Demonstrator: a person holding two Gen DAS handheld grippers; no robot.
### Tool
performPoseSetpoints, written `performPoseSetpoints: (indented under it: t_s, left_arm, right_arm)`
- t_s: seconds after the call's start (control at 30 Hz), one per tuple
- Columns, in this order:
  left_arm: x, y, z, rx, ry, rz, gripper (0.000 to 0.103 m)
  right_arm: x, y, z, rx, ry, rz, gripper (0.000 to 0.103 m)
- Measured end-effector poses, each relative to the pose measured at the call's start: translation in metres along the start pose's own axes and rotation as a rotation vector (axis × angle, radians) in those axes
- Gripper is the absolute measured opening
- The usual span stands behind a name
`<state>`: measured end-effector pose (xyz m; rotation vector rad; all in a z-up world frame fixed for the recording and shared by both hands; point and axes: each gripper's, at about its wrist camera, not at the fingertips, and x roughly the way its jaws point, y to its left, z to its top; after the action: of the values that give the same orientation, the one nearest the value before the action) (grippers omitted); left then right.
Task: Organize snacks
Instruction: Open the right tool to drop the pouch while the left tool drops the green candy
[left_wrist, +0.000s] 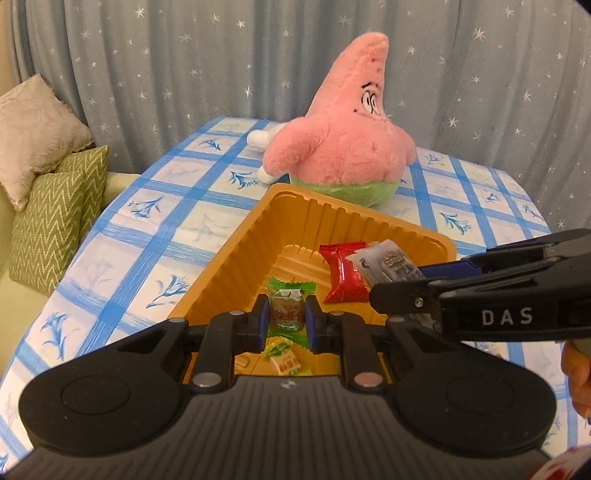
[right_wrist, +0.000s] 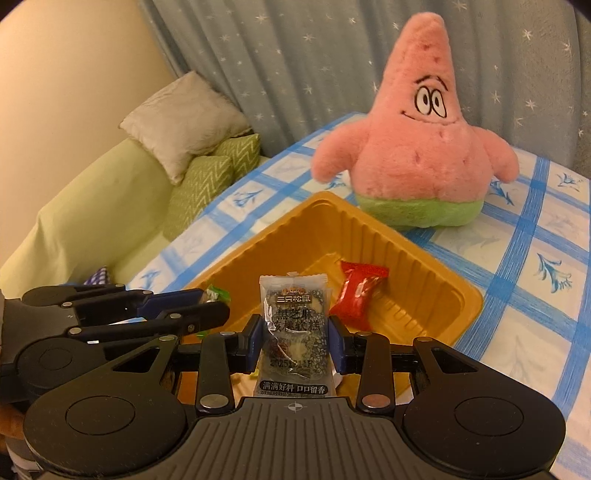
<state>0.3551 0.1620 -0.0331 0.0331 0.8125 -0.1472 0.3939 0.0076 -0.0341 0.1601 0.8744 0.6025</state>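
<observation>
— Where do the left tongs (left_wrist: 286, 320) stand?

— Low in the centre of the left wrist view, over the near end of the orange tray (left_wrist: 236, 254). Their blue pads are closed onto a small green-ended candy (left_wrist: 288, 310), held upright between them. Under it, on the tray floor, lies a yellow-and-green sachet (left_wrist: 283, 356).

— And the right tongs (right_wrist: 294, 341)?

— Bottom centre of the right wrist view, clamped on a clear sesame-cake packet (right_wrist: 294, 325) (dark speckled filling, Chinese print on the front). The packet stands upright between the pads, its top edge reaching above them. In the left wrist view the same tongs come in from the right edge, the packet at their tip above the tray.

— What else is in the tray?

— A red snack packet (left_wrist: 345, 275), lying right of centre in the left view, just beside the clear packet. In the right view it leans against the far right wall of the tray.

— And around the tray?

— It sits on a counter (left_wrist: 155, 229) covered in a blue-checked cloth. A pink star plush (right_wrist: 417, 147) with green shorts stands just beyond the tray's far corner. At the left of both frames, green zigzag cushions (left_wrist: 55, 221) and a beige pillow (right_wrist: 184, 118) lie on a pale green sofa (right_wrist: 92, 206); a starred blue curtain (left_wrist: 184, 55) hangs across the top.
</observation>
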Motion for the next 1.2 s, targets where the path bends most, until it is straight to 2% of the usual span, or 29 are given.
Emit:
performPoseSetpoints:
  t_s: [0.23, 0.53, 0.73, 0.87, 1.2]
  left_arm:
    - [0.025, 0.003, 0.003, -0.008, 0.031, 0.002, 0.018]
    - [0.036, 0.004, 0.003, -0.015, 0.046, 0.006, 0.018]
    - [0.038, 0.004, 0.004, -0.02, 0.049, 0.004, 0.018]
    - [0.038, 0.004, 0.004, -0.018, 0.047, 0.002, 0.018]
    - [0.041, -0.001, 0.009, -0.014, 0.039, -0.005, 0.018]
  right_arm:
    - [0.026, -0.015, 0.004, -0.003, 0.032, -0.031, 0.037]
    - [0.043, -0.024, 0.003, -0.012, 0.058, -0.03, 0.038]
    - [0.045, -0.025, 0.004, 0.006, 0.065, -0.016, 0.039]
    - [0.038, -0.029, 0.006, 0.045, 0.041, -0.01, 0.047]
    - [0.031, -0.037, 0.004, 0.056, 0.043, -0.032, 0.047]
